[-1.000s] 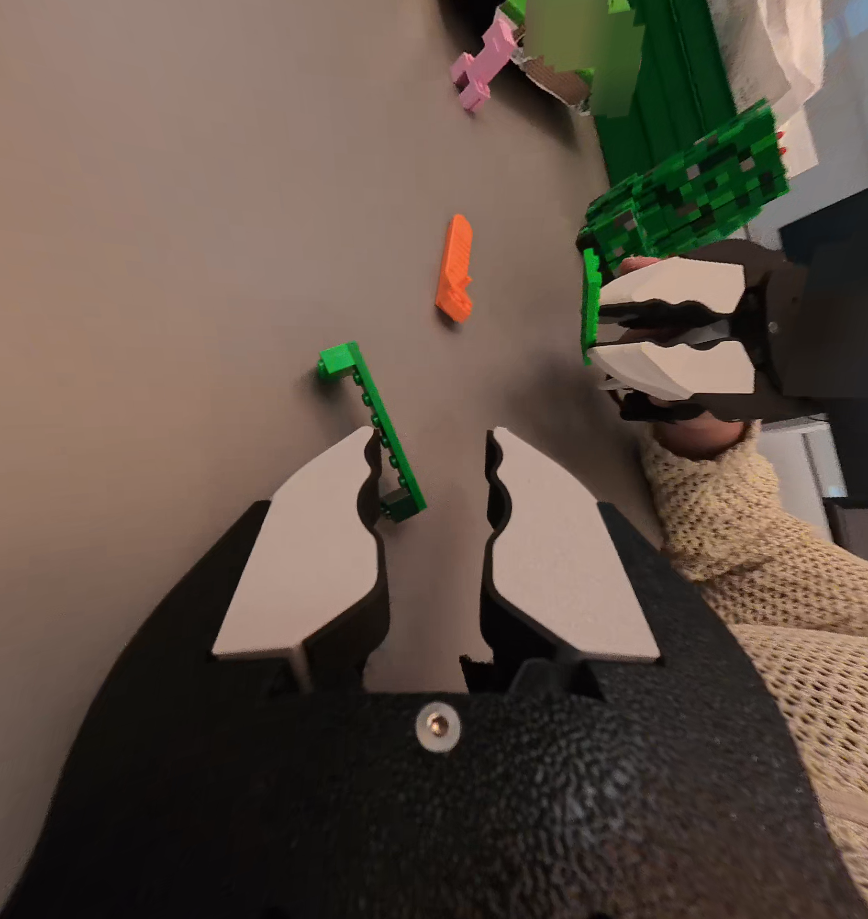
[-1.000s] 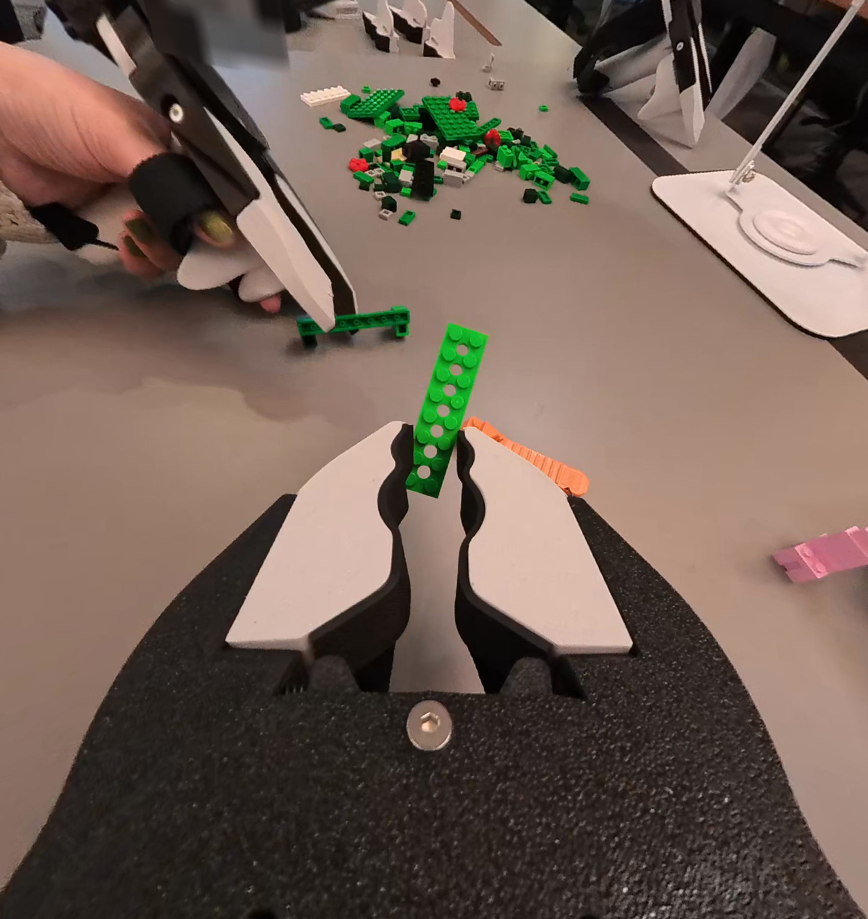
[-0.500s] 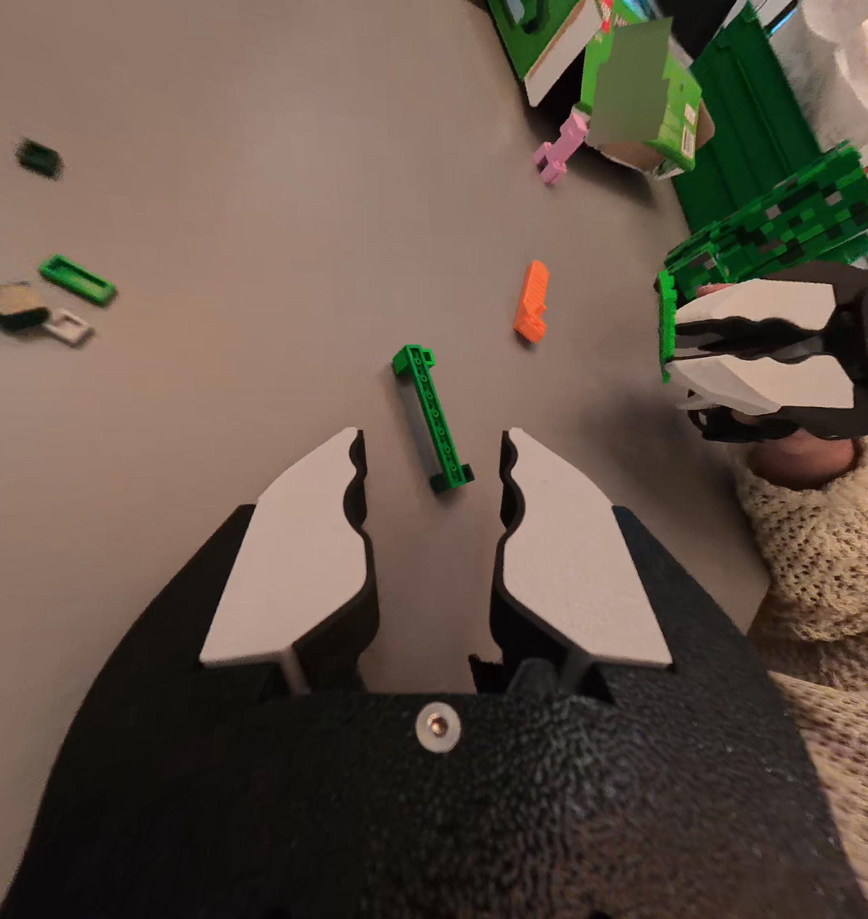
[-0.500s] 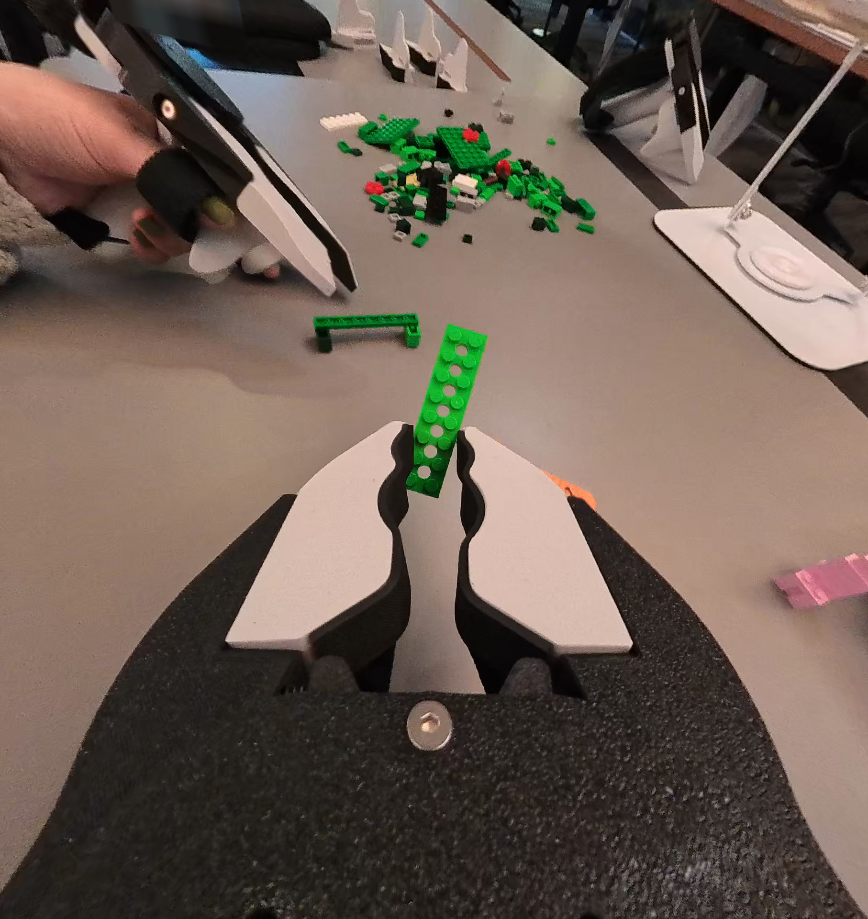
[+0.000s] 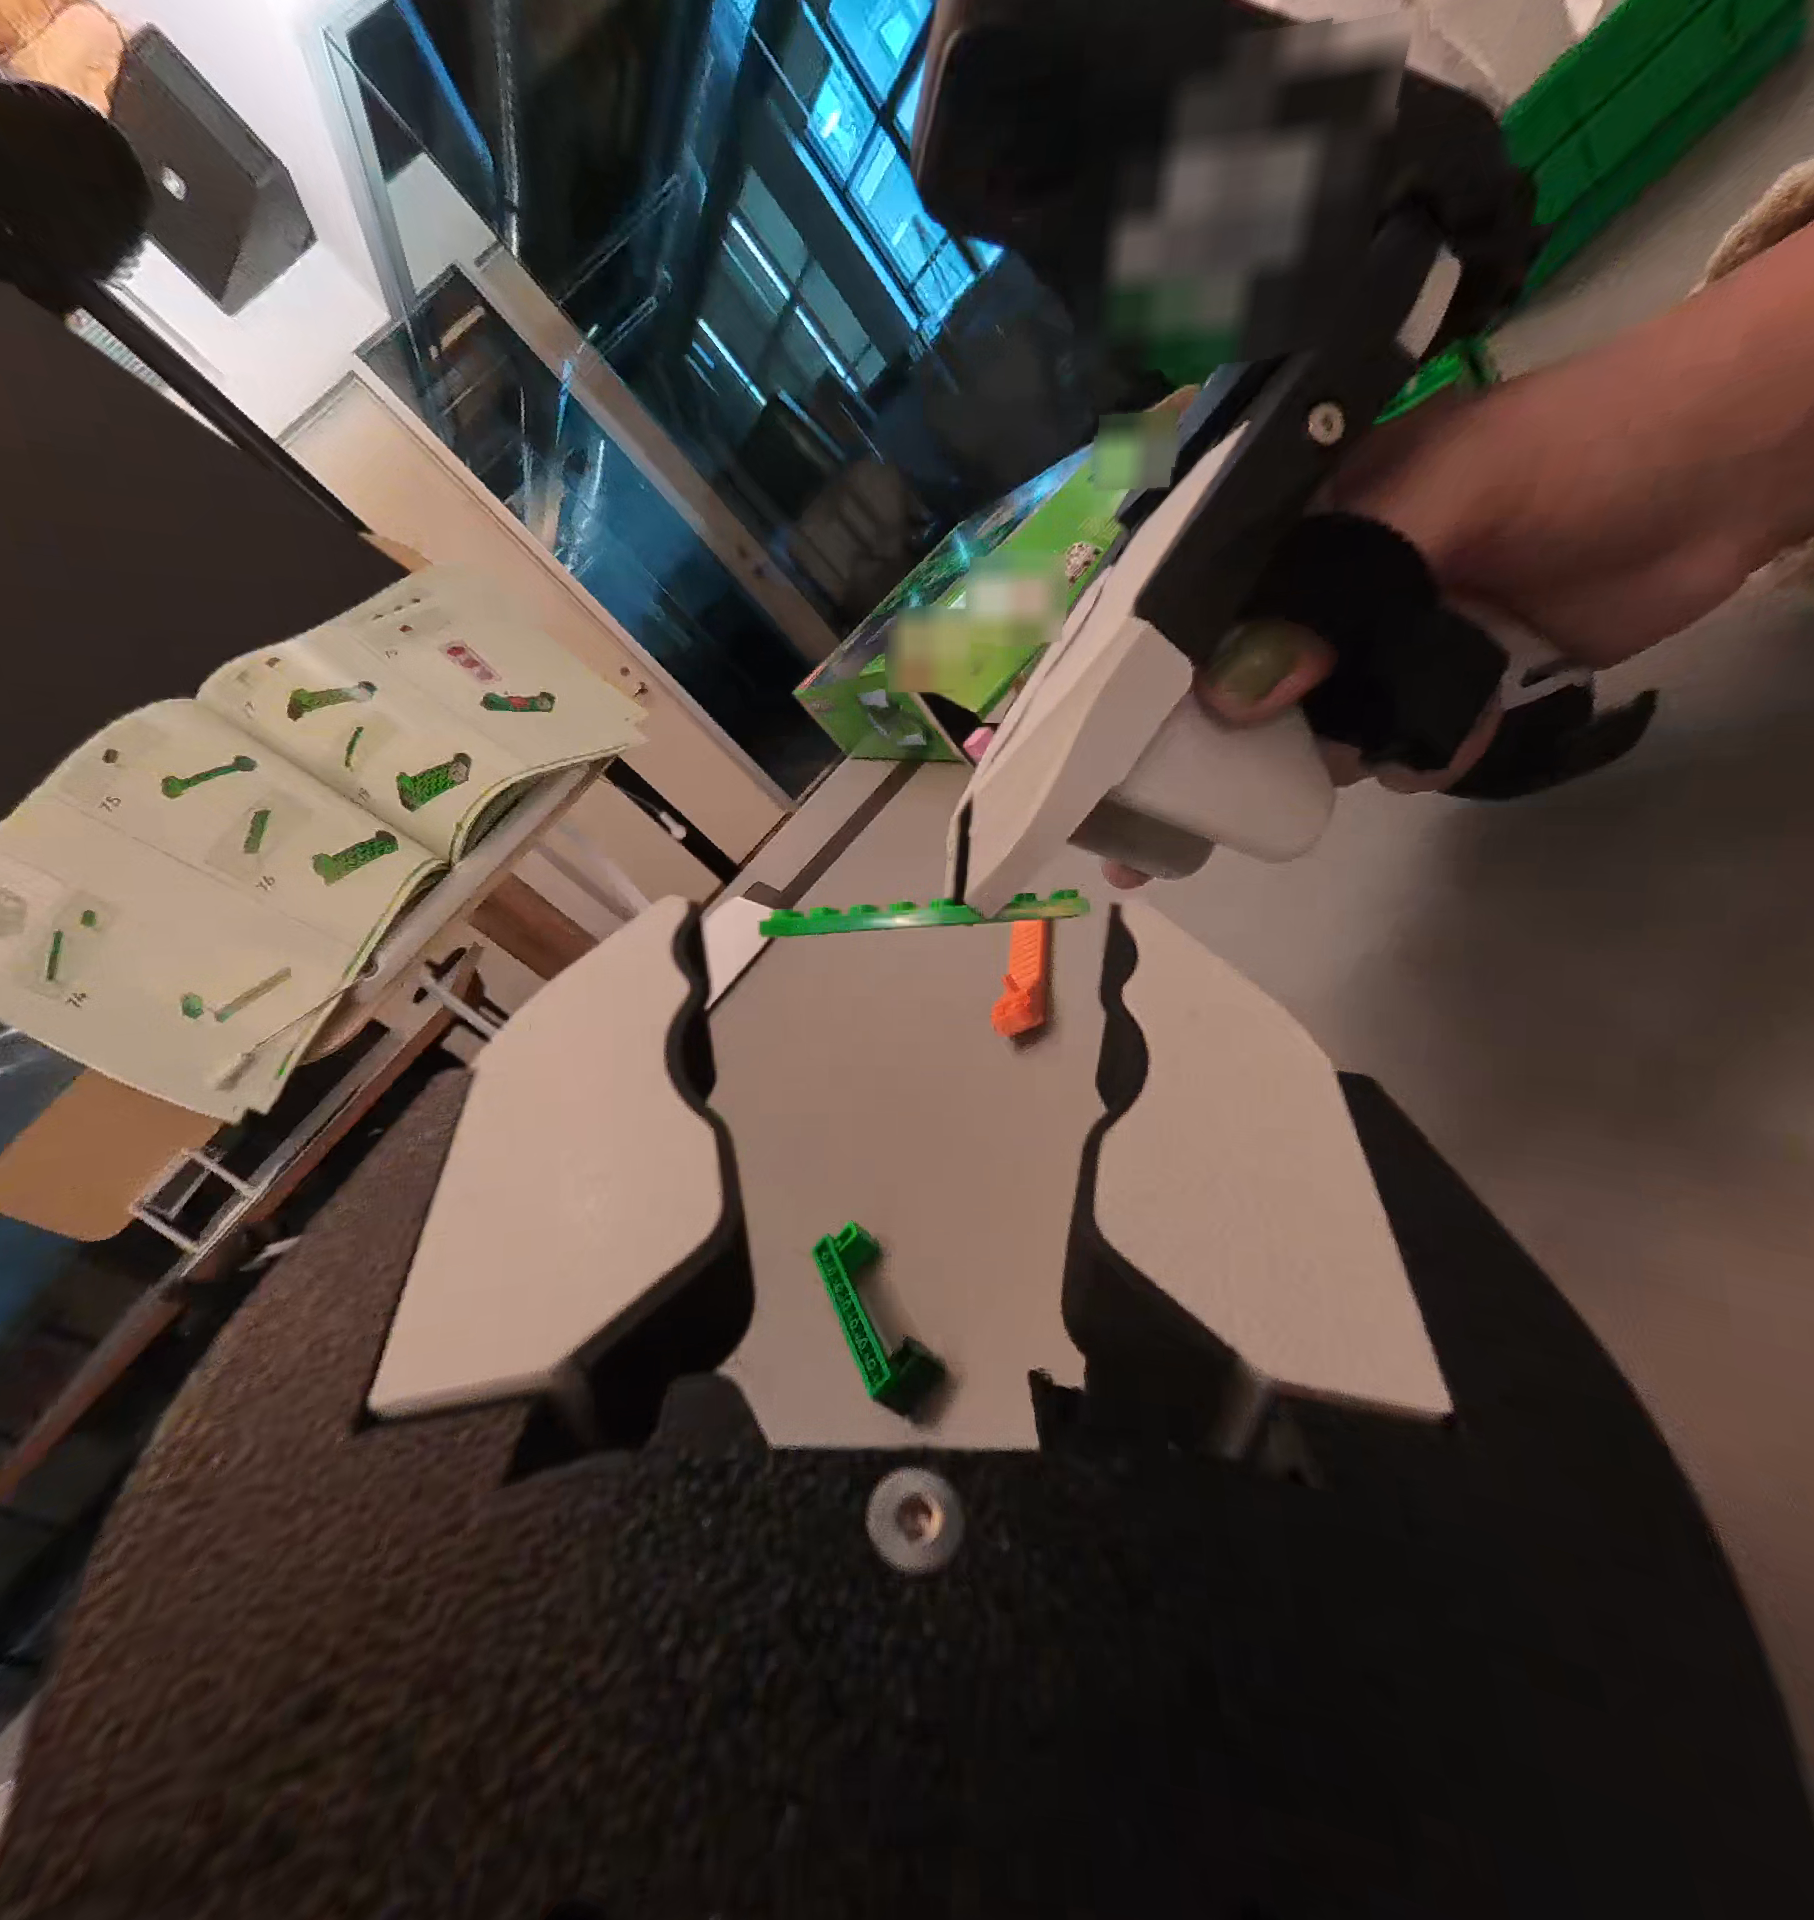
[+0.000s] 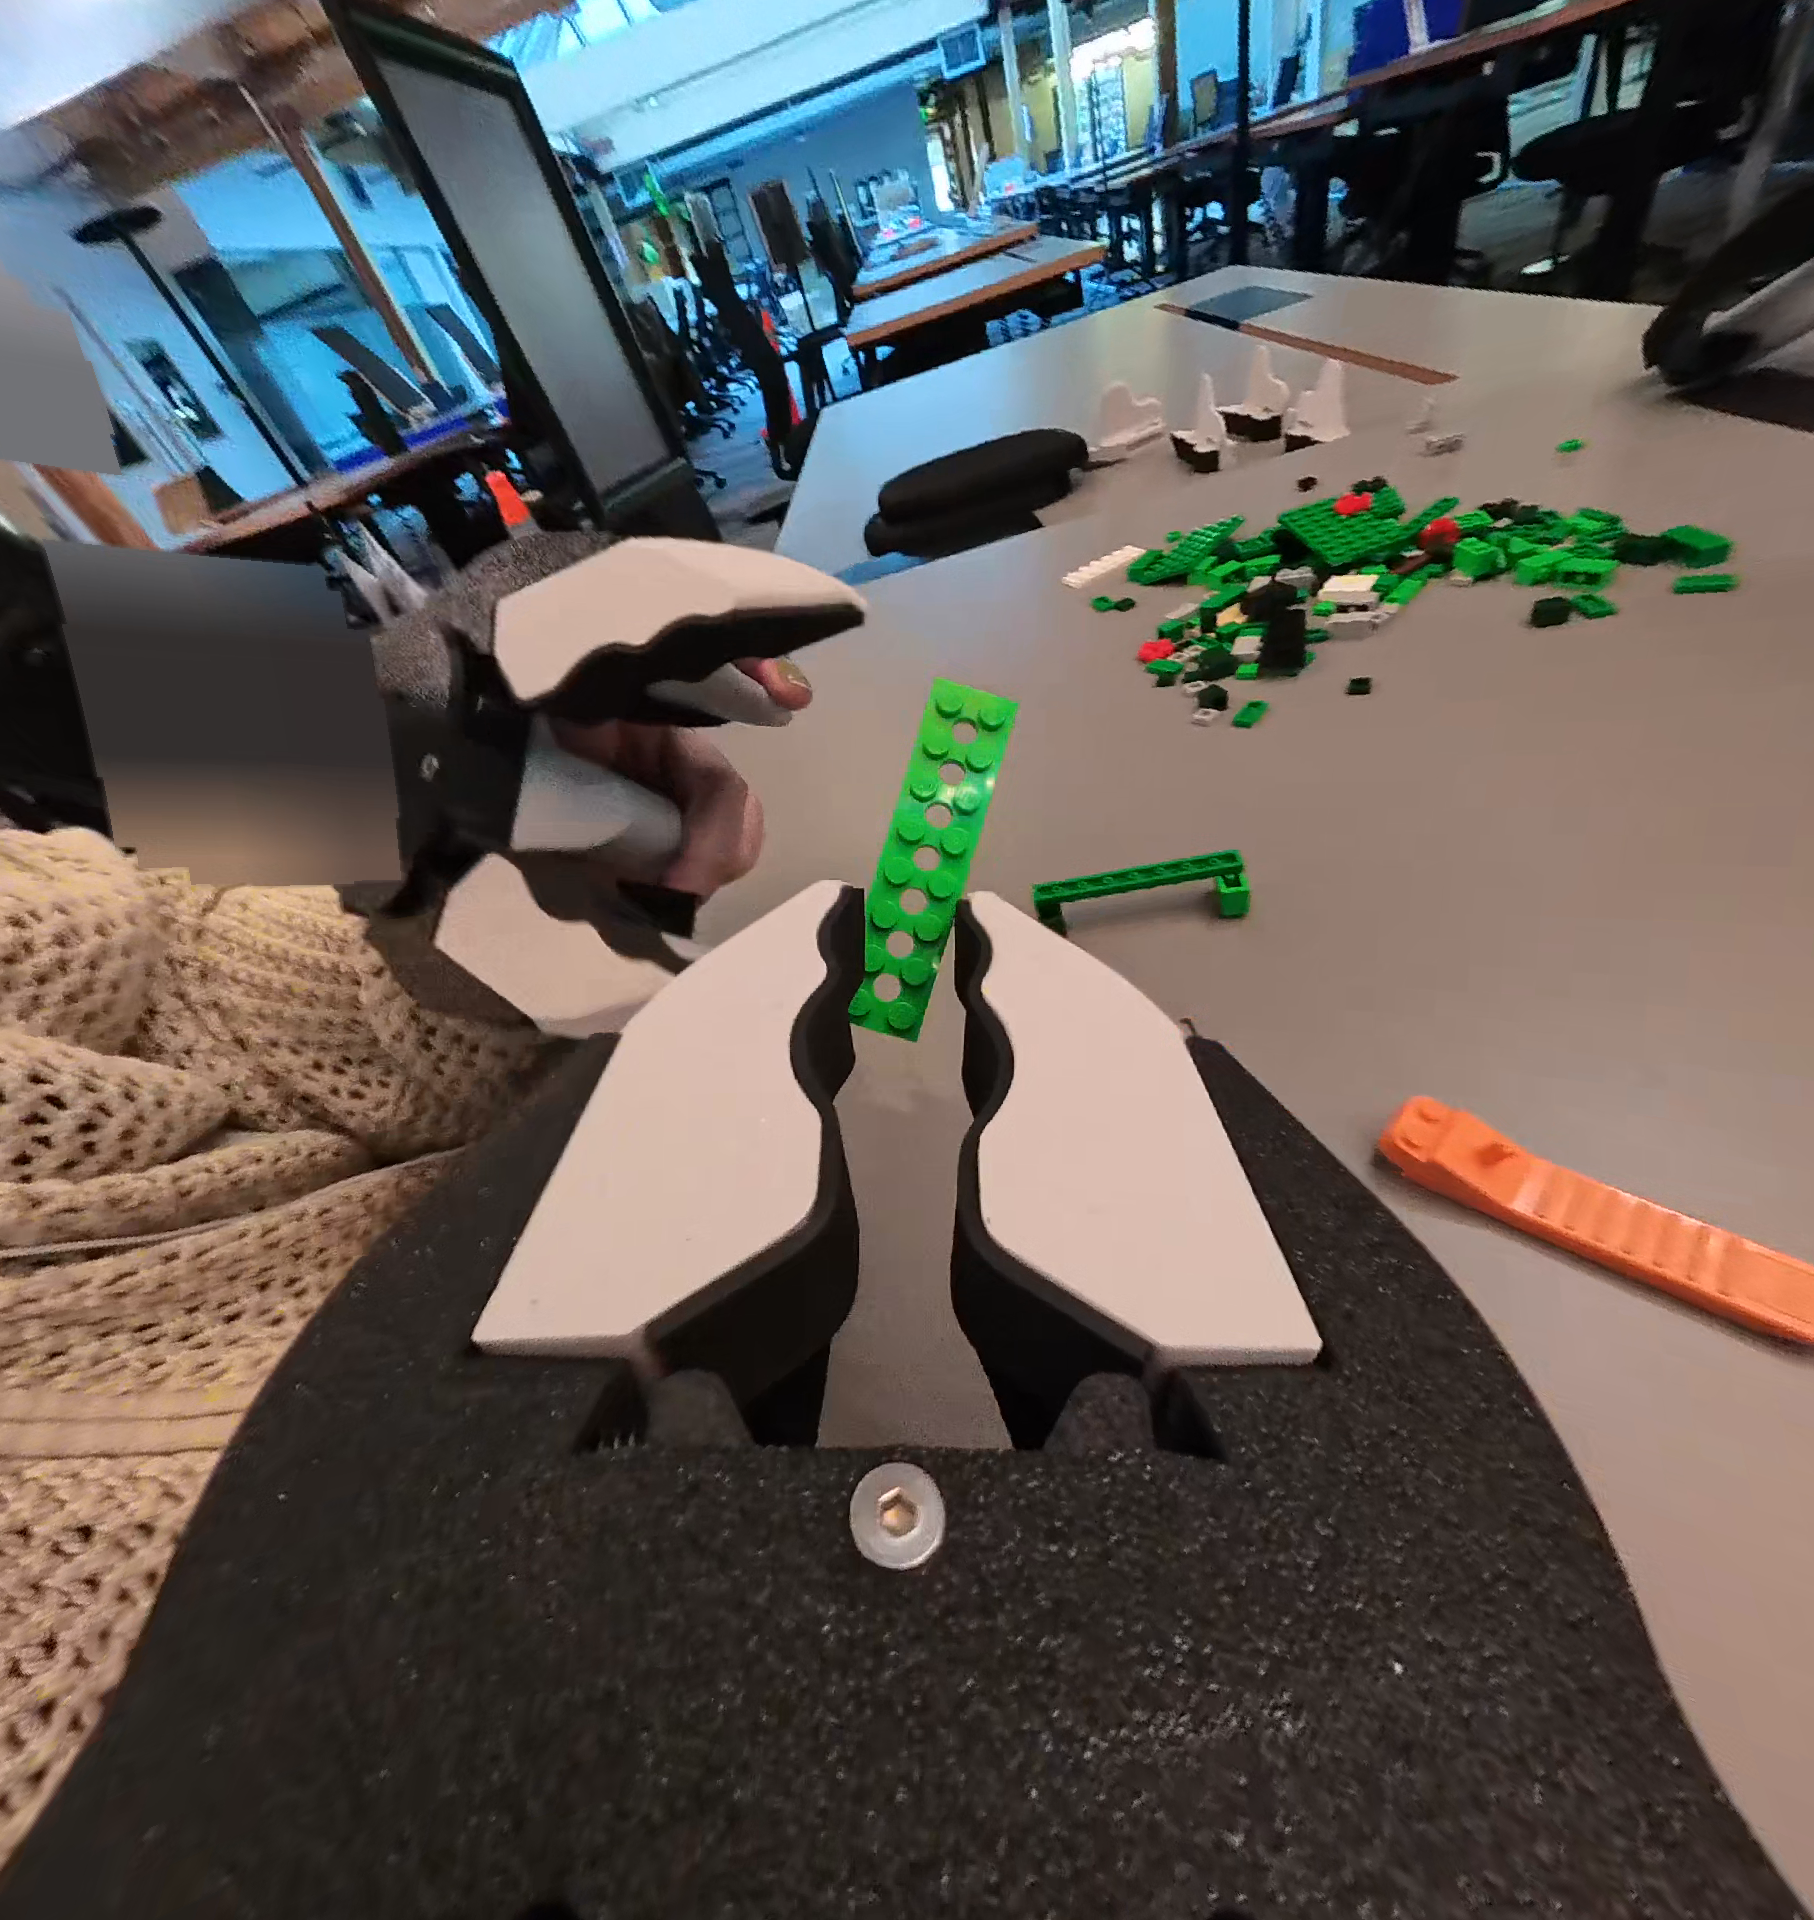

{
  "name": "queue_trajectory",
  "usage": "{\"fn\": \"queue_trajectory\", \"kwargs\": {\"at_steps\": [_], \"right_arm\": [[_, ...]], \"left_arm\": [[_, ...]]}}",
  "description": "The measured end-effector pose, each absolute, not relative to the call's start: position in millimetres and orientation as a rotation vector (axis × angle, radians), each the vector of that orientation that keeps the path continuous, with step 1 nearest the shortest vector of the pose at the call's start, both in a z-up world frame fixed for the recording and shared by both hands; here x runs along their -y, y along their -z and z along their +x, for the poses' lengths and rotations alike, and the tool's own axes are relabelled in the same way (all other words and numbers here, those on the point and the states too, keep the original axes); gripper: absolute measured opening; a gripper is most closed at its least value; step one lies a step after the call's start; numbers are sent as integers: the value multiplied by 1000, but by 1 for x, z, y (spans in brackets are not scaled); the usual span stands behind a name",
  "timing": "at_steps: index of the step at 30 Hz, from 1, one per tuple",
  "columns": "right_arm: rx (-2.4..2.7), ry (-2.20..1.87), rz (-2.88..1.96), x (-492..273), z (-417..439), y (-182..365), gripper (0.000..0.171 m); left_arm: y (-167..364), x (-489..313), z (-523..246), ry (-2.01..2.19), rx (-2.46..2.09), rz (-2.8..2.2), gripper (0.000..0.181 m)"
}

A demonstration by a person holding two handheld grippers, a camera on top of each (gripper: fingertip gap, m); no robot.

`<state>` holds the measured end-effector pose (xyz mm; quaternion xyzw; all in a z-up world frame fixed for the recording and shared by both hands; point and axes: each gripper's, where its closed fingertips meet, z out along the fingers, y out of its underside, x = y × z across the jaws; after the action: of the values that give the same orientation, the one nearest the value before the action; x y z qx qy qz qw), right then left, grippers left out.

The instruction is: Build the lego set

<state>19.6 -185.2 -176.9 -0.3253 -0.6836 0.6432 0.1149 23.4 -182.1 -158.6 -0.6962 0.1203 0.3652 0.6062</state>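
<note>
My right gripper (image 6: 903,906) is shut on the lower end of a long green plate (image 6: 936,831) and holds it upright above the grey table (image 6: 1505,883). My left gripper (image 5: 903,920) is open and empty, raised off the table. It faces the plate (image 5: 913,918), which shows edge-on between its fingertips, a little beyond them. In the right wrist view the left gripper's fingers (image 6: 664,623) stand wide apart left of the plate. A green arch piece (image 6: 1142,883) lies on the table; it also shows low between the left jaws (image 5: 872,1320).
An orange brick separator (image 6: 1609,1226) lies at the right, also in the left wrist view (image 5: 1022,977). A pile of loose green bricks (image 6: 1402,582) sits farther back. An open instruction booklet (image 5: 259,831) and a green box (image 5: 944,644) stand beyond the table edge. Only a small space, under 4 cm, lies between the two pairs of fingers.
My left gripper has lifted away from the arch piece, tilted up and opened wider, and now faces the plate. My right gripper has swung left with the plate still in it.
</note>
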Motion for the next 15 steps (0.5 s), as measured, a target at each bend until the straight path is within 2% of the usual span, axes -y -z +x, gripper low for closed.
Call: {"fn": "queue_trajectory", "kwargs": {"at_steps": [2,4,9,13,15], "right_arm": [[1992,-1950,-946,187,22,172,16],[1981,-2024,-953,189,25,167,16],[1982,-2278,-942,197,37,155,16],[2003,-2344,-936,199,40,154,16],[2010,-2358,-932,199,41,154,16]], "left_arm": [[162,179,20,-880,-276,-1636,86],[166,176,17,-905,-291,-1658,91],[157,171,25,-930,-326,-1584,87],[147,171,29,-939,-321,-1509,73],[148,171,28,-935,-319,-1514,72]]}}
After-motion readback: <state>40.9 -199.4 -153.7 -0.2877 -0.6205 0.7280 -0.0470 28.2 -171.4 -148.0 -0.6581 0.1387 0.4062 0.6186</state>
